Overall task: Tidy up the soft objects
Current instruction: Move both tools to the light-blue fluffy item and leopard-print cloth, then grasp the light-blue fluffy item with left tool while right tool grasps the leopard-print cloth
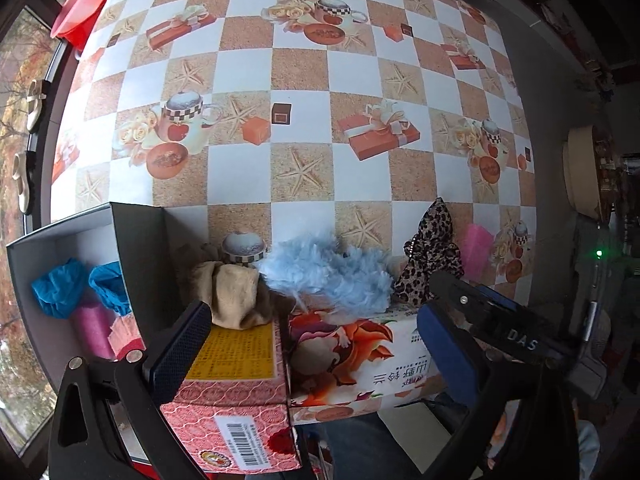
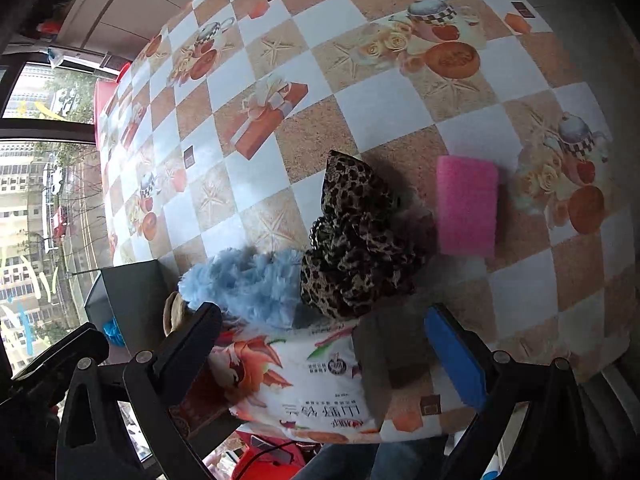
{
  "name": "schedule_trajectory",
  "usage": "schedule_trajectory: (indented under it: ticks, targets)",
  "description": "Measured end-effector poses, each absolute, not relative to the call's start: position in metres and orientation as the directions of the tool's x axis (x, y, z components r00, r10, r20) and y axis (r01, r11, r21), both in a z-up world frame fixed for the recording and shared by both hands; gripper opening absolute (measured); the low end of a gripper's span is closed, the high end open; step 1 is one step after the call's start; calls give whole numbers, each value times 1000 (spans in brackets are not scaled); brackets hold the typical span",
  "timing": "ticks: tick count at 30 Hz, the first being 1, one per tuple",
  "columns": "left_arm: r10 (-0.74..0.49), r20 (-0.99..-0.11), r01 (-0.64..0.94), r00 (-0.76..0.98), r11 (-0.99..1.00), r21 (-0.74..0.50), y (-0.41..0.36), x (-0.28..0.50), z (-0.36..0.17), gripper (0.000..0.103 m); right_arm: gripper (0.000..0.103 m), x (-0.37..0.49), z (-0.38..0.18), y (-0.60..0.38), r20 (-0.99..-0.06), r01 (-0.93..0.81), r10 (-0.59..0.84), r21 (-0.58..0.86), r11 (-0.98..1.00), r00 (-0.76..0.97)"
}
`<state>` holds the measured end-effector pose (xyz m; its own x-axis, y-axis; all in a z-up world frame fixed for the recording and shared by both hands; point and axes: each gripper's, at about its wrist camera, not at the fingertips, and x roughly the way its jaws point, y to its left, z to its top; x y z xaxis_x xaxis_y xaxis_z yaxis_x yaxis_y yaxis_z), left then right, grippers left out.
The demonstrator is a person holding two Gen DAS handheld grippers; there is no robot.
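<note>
Left wrist view: both grippers (image 1: 312,356) (image 2: 324,348) spread, empty. Fluff (image 1: 332,276), leopard cloth (image 1: 432,252) and sponge (image 1: 476,250) wait loose; box (image 1: 140,252) at nine o'clock. Next, likely pinch the fluff.

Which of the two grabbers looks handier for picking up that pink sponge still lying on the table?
Probably the right gripper: the pink sponge lies just ahead on its side, while the left gripper faces the beige cloth.
</note>
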<state>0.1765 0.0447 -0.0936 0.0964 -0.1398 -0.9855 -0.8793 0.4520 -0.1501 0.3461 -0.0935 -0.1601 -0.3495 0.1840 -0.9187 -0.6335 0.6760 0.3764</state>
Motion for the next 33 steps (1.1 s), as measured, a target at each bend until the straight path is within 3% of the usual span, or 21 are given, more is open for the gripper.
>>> schedule_trajectory:
  ticks: [13,14,16,17,19,29,33]
  targets:
    - [-215,-975,-899,-54,435,-46,70,201,-146,103,100,338,-220,-59,-941,-768,8,280,576,-337]
    - [-219,-974,-898,-63,438,-41,71,202,-149,103,95,338,-222,-59,-942,-775,0,275,569,-335]
    - [-236,-969,-900,-76,434,-35,74,205,-157,103,68,338,-225,-63,-937,-772,-8,284,569,-350]
    - [-248,-965,-902,-85,430,-31,75,206,-162,103,66,340,-226,-66,-935,-768,-5,289,572,-355]
    - [-269,-957,-902,-108,430,-19,77,208,-173,103,44,343,-224,-69,-926,-763,8,317,563,-378]
    - [-428,-868,-882,-253,470,26,70,226,-229,102,42,381,-192,-82,-882,-675,166,448,587,-441]
    - [-541,-826,-923,-158,379,-72,64,233,-249,98,42,400,-179,-84,-869,-642,223,480,598,-442]
